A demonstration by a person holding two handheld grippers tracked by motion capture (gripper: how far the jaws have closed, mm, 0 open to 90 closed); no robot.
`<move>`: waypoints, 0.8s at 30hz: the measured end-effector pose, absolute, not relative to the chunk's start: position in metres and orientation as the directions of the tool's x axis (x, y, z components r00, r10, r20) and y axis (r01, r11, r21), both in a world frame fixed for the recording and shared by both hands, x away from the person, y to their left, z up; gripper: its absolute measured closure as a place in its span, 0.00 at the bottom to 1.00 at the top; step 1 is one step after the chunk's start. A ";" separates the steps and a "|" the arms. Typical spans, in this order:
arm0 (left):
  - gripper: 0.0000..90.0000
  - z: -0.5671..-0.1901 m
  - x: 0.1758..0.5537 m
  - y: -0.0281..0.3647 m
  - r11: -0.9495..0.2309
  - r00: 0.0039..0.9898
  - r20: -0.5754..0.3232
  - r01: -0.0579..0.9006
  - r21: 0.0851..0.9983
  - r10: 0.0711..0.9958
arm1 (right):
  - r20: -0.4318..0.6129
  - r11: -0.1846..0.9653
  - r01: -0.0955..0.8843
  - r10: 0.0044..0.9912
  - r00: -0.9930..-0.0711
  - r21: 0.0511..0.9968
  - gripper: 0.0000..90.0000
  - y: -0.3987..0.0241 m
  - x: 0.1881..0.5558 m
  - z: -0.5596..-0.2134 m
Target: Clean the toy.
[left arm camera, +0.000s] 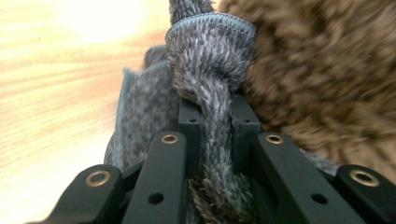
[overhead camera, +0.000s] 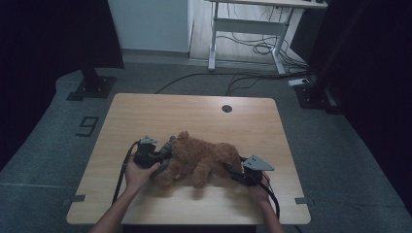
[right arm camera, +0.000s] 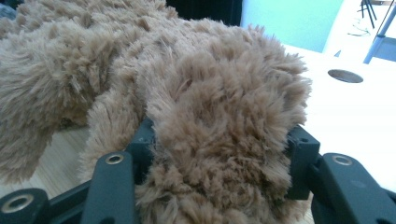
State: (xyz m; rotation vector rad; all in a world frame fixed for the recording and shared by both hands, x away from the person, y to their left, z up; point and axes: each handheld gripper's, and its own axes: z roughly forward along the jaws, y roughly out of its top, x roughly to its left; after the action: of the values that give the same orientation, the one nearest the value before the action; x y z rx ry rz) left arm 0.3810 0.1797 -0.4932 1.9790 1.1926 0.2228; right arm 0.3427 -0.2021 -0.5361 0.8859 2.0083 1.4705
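A brown plush bear (overhead camera: 204,162) lies on its side on the wooden table (overhead camera: 194,109), head toward the left. A grey fuzzy scarf (left arm camera: 210,60) is knotted at its neck, beside the bear's brown fur (left arm camera: 322,70). My left gripper (left arm camera: 215,116) is shut on the scarf's hanging strand just below the knot; in the high view this gripper (overhead camera: 165,154) sits at the bear's head end. My right gripper (right arm camera: 219,158) is shut on the bear's leg (right arm camera: 219,116), with plush bulging between the jaws. From above, the right gripper (overhead camera: 232,171) is at the bear's rear end.
A round cable hole (overhead camera: 227,108) lies near the table's far edge, also seen as a cable hole (right arm camera: 345,75) past the bear. A white desk frame (overhead camera: 252,29) and floor cables stand beyond the table. Dark stands flank both sides.
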 end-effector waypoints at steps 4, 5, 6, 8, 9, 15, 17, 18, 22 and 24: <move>0.88 -0.466 0.377 0.173 -0.224 0.569 -0.231 0.617 0.754 0.789 | -0.008 0.205 0.217 0.745 -0.668 0.954 0.50 -0.203 0.343 -0.536; 0.87 -0.458 0.375 0.169 -0.223 0.577 -0.222 0.598 0.770 0.786 | -0.011 0.208 0.216 0.744 -0.668 0.954 0.49 -0.204 0.343 -0.536; 0.87 -0.450 0.373 0.165 -0.223 0.590 -0.215 0.581 0.783 0.778 | -0.010 0.209 0.217 0.743 -0.670 0.954 0.49 -0.204 0.343 -0.536; 0.88 -0.433 0.370 0.156 -0.211 0.615 -0.214 0.543 0.813 0.759 | -0.008 0.207 0.218 0.742 -0.670 0.954 0.49 -0.205 0.344 -0.536; 0.88 -0.424 0.368 0.150 -0.209 0.630 -0.210 0.523 0.826 0.748 | -0.008 0.207 0.218 0.742 -0.670 0.954 0.49 -0.205 0.344 -0.536; 0.88 -0.390 0.367 0.090 -0.289 0.712 -0.130 0.435 0.853 0.690 | -0.013 0.210 0.216 0.744 -0.668 0.954 0.49 -0.204 0.343 -0.536; 0.87 -0.386 0.372 0.065 -0.323 0.728 -0.103 0.420 0.848 0.678 | -0.011 0.209 0.217 0.744 -0.668 0.954 0.49 -0.204 0.343 -0.536; 0.87 -0.387 0.375 0.054 -0.335 0.736 -0.103 0.422 0.842 0.669 | -0.013 0.210 0.216 0.744 -0.668 0.954 0.49 -0.204 0.343 -0.536; 0.86 -0.404 0.387 0.019 -0.355 0.756 -0.151 0.461 0.813 0.636 | -0.019 0.213 0.211 0.745 -0.667 0.954 0.49 -0.203 0.342 -0.536; 0.86 -0.419 0.392 0.007 -0.384 0.758 -0.152 0.480 0.789 0.634 | -0.016 0.213 0.215 0.745 -0.667 0.953 0.49 -0.203 0.342 -0.536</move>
State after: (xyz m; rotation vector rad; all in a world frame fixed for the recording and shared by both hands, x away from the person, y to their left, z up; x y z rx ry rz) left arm 0.3917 0.0073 -0.4193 2.0537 0.8359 0.2172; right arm 0.3417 -0.2034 -0.5358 0.8863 2.0139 1.4636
